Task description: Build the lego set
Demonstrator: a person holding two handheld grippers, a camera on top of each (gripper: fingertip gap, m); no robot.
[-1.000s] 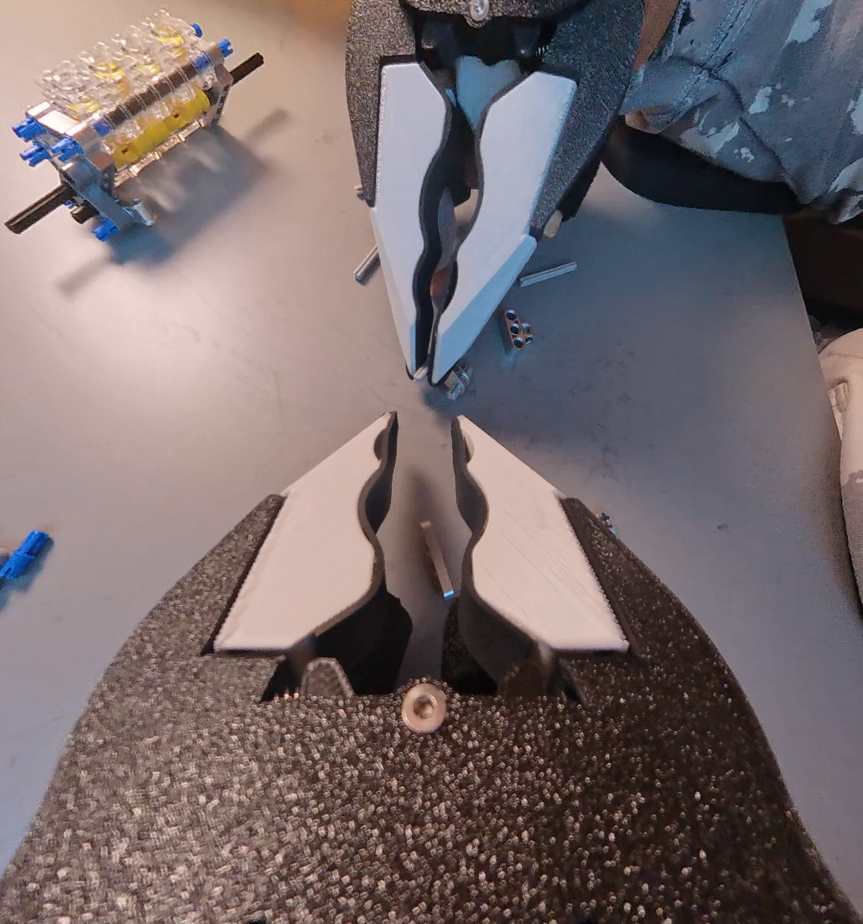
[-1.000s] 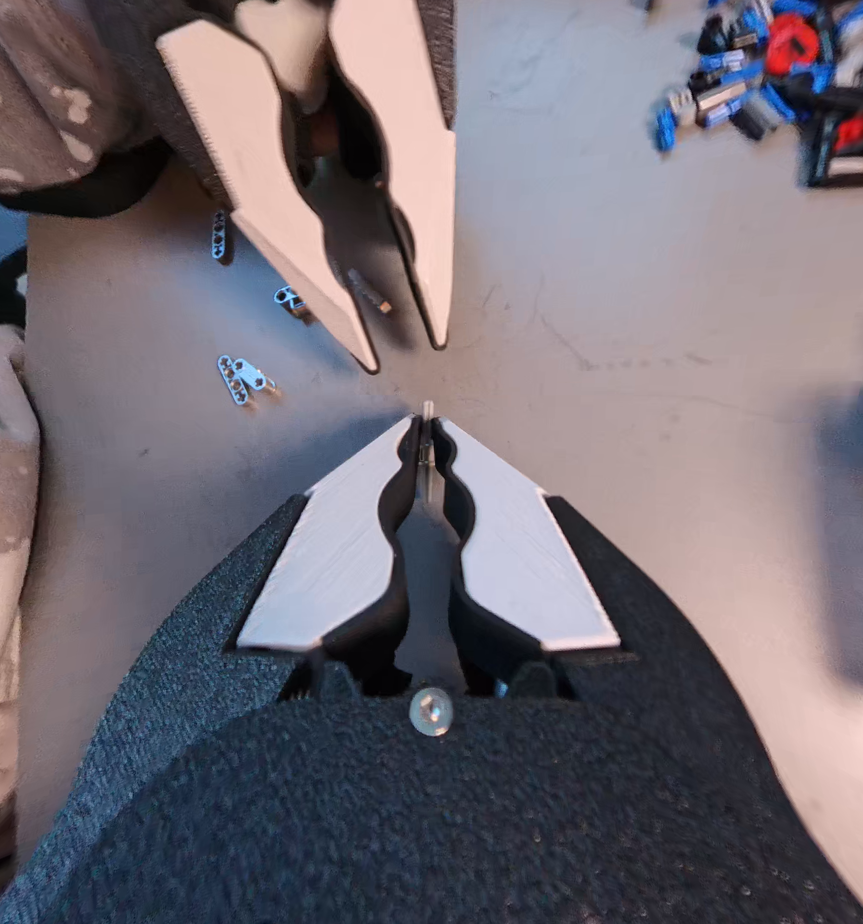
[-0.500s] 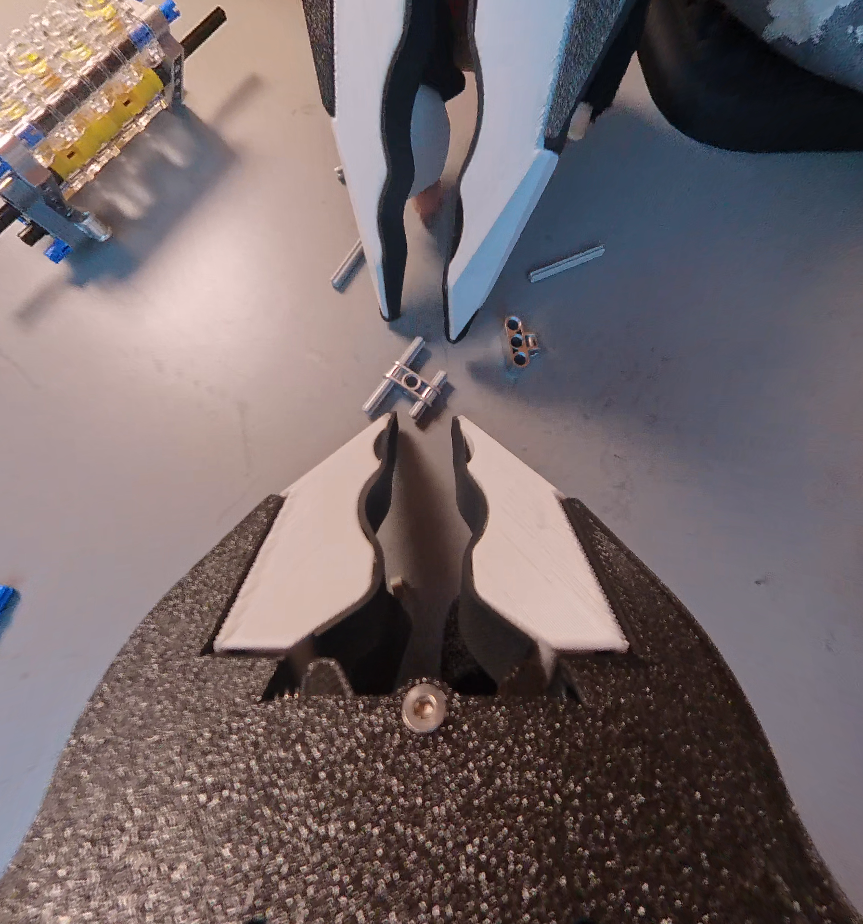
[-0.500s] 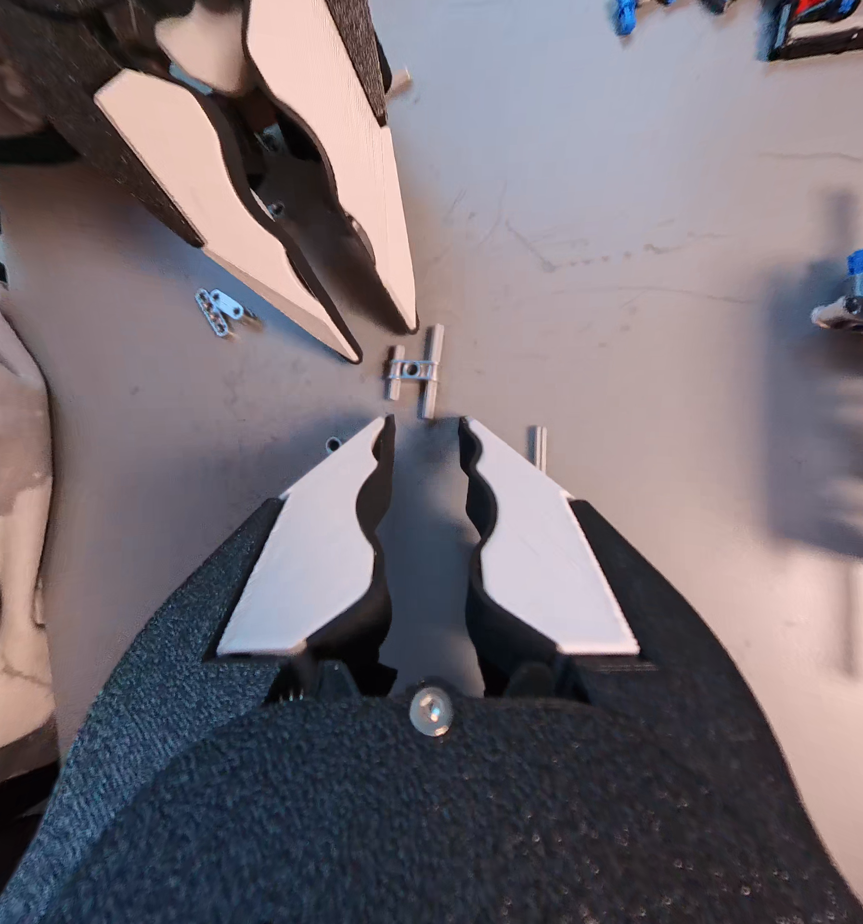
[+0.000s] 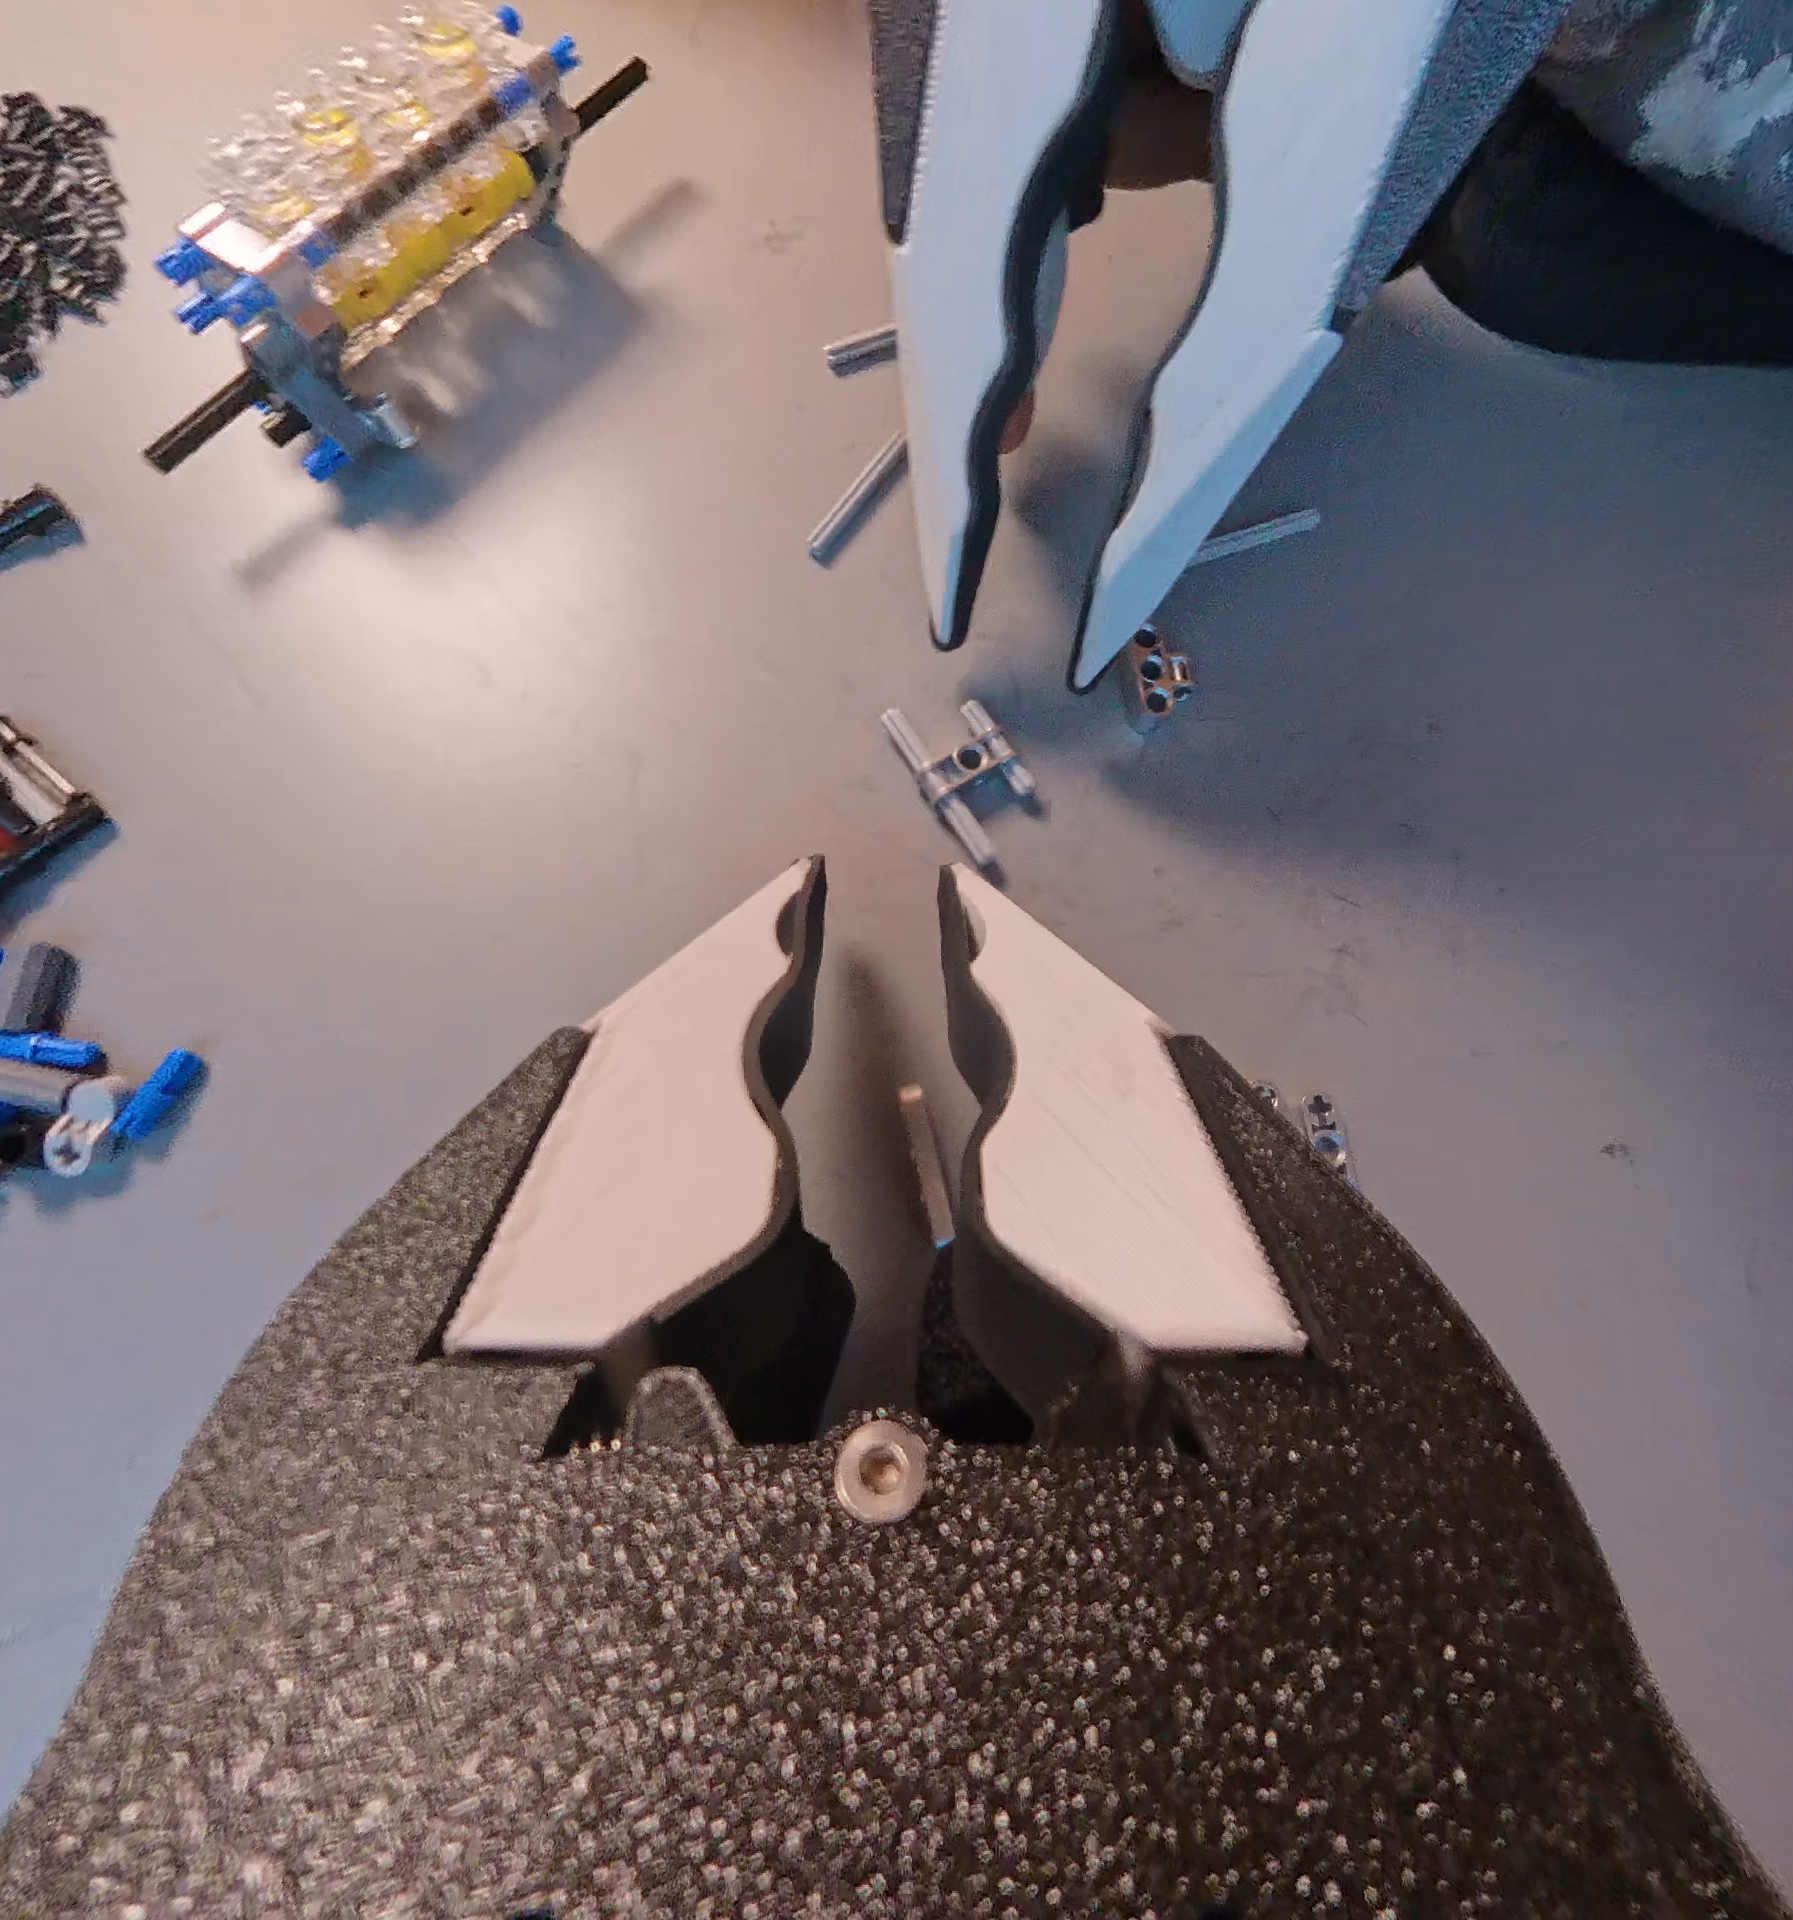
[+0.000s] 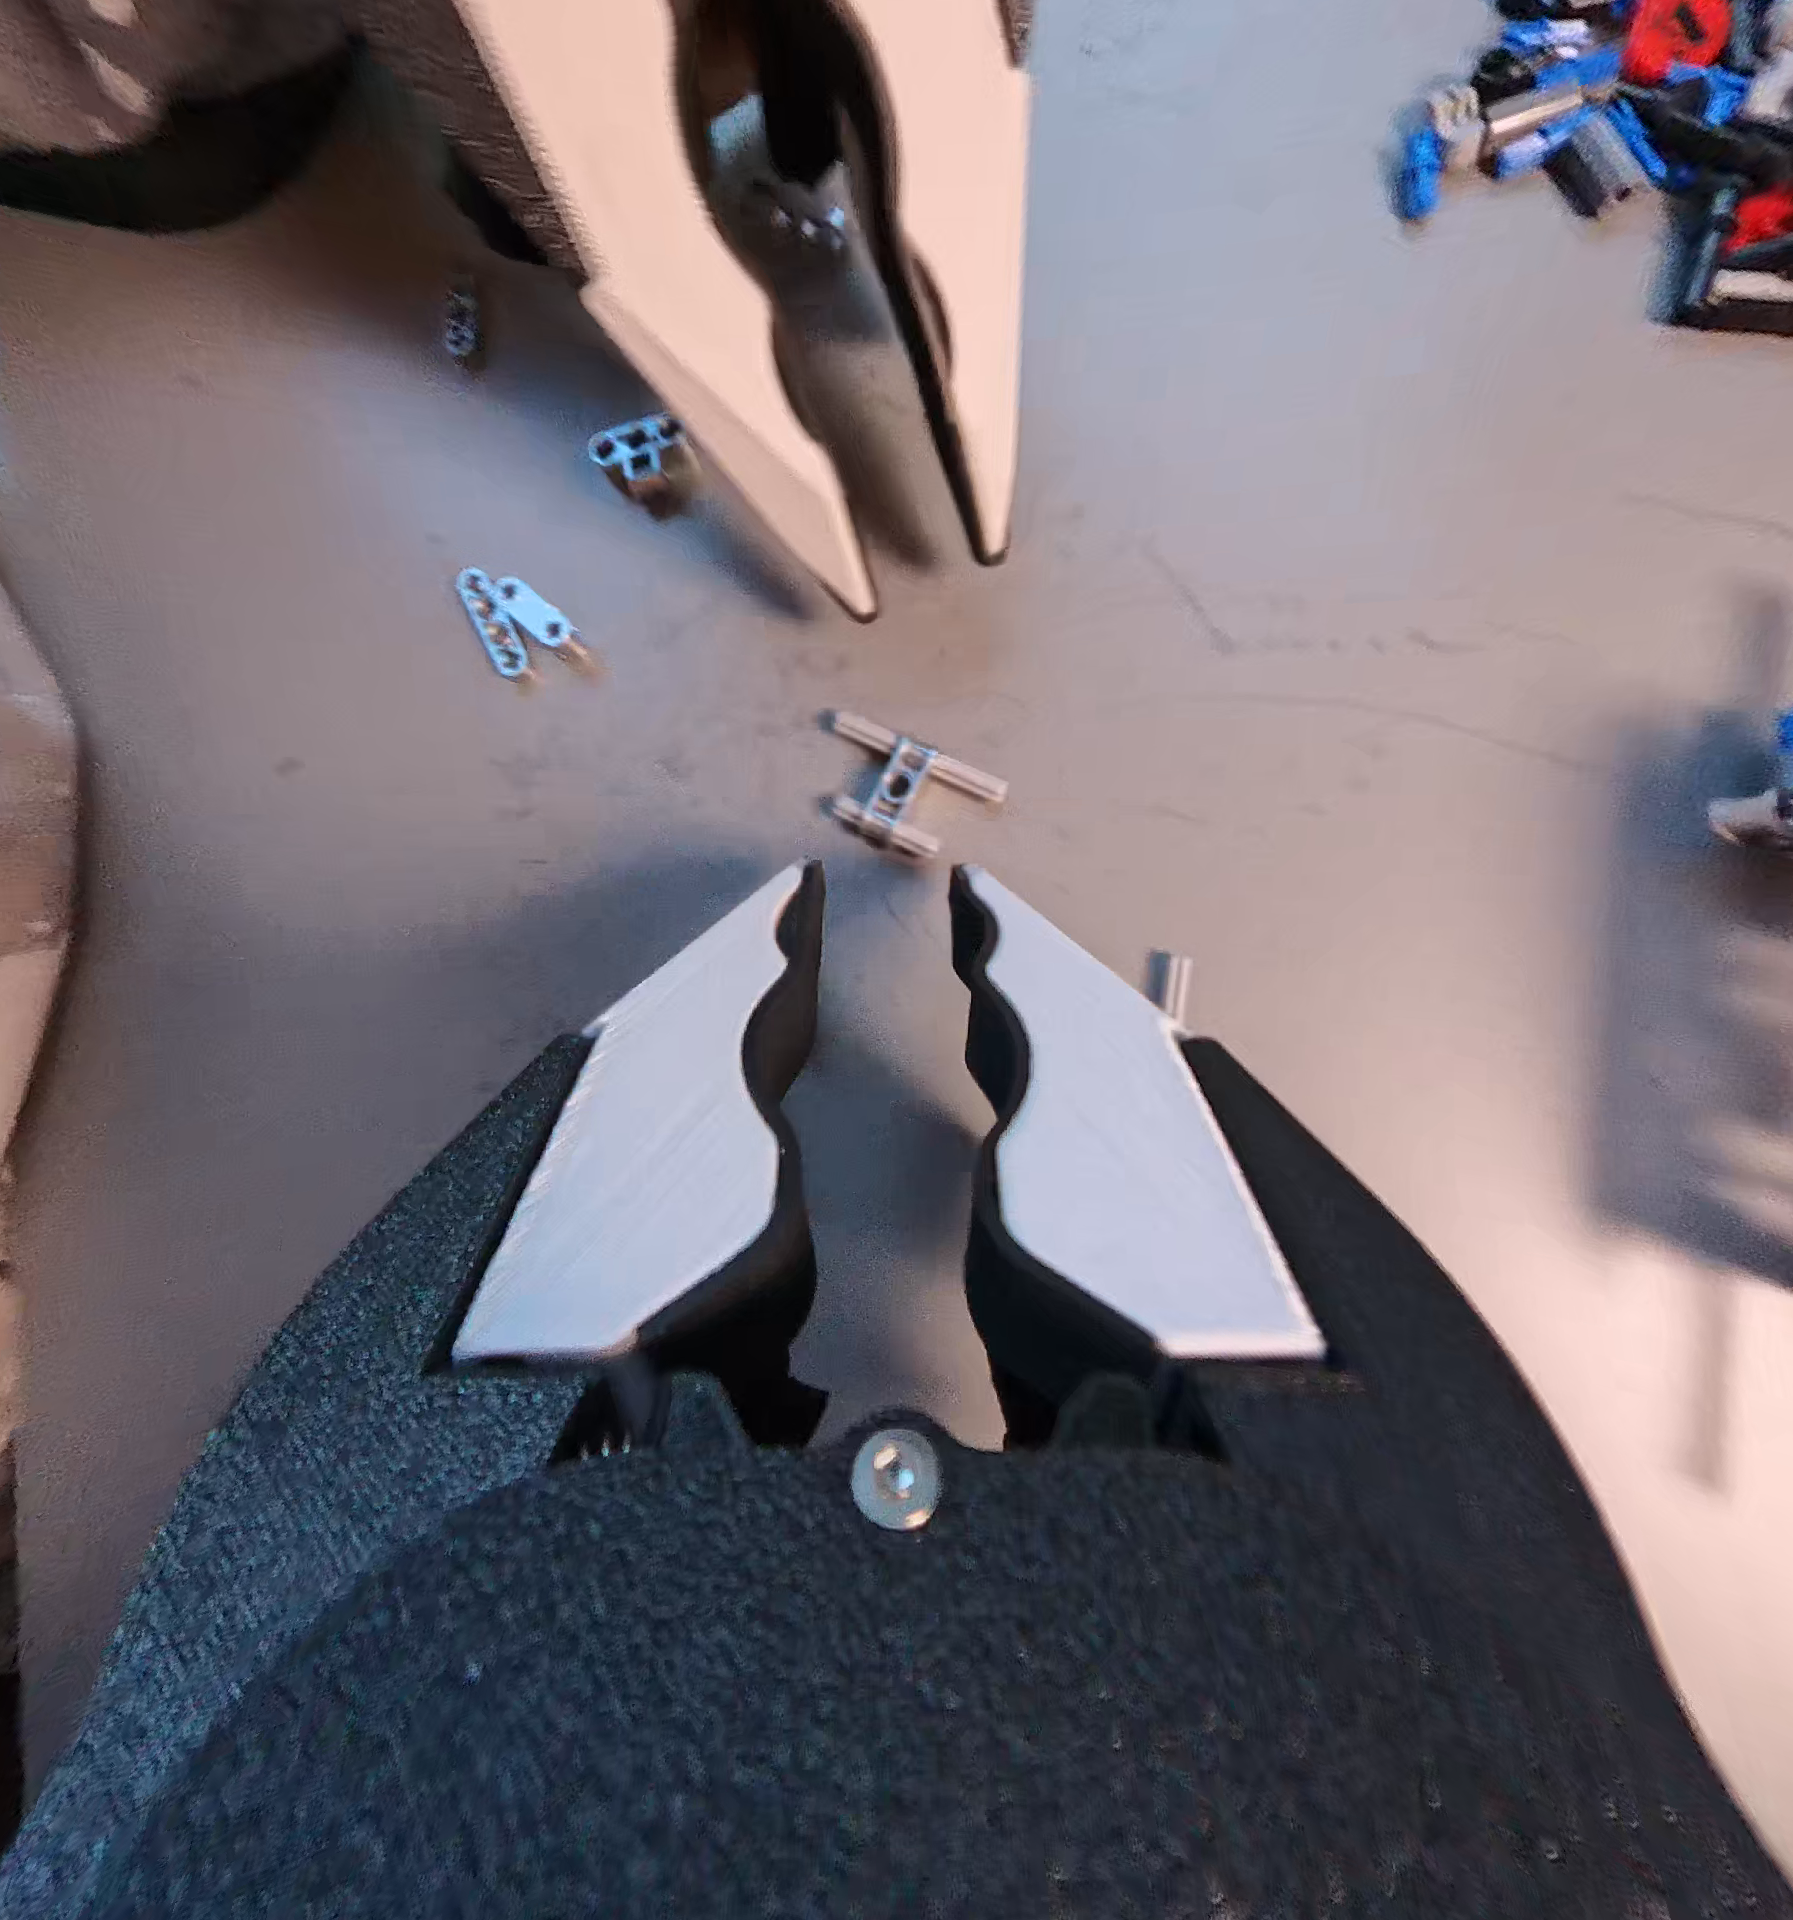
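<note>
A small grey H-shaped piece, two short axles through a connector (image 5: 959, 774), lies on the grey table between the two grippers; it also shows in the right wrist view (image 6: 907, 784). My left gripper (image 5: 879, 878) is open and empty, its tips just short of the piece. My right gripper (image 6: 887, 878) is open and empty too, facing the left one from the other side of the piece; it shows in the left wrist view (image 5: 1011, 655). The left gripper shows in the right wrist view (image 6: 928, 582). A grey axle (image 5: 923, 1164) lies under the left gripper's fingers.
A clear, yellow and blue block assembly on a black axle (image 5: 383, 239) stands at far left. Loose blue, black and red parts (image 5: 9, 1049) lie at left, and a pile (image 6: 1681, 125) at far right. Small grey beams (image 6: 513, 623), loose axles (image 5: 856, 499) and a person's sleeve (image 5: 1702, 125) are nearby. The tips of one gripper are about 6 cm away from the tips of the other.
My right gripper opened and let go of the grey piece, which now lies on the table. Both grippers have drawn back a little from it.
</note>
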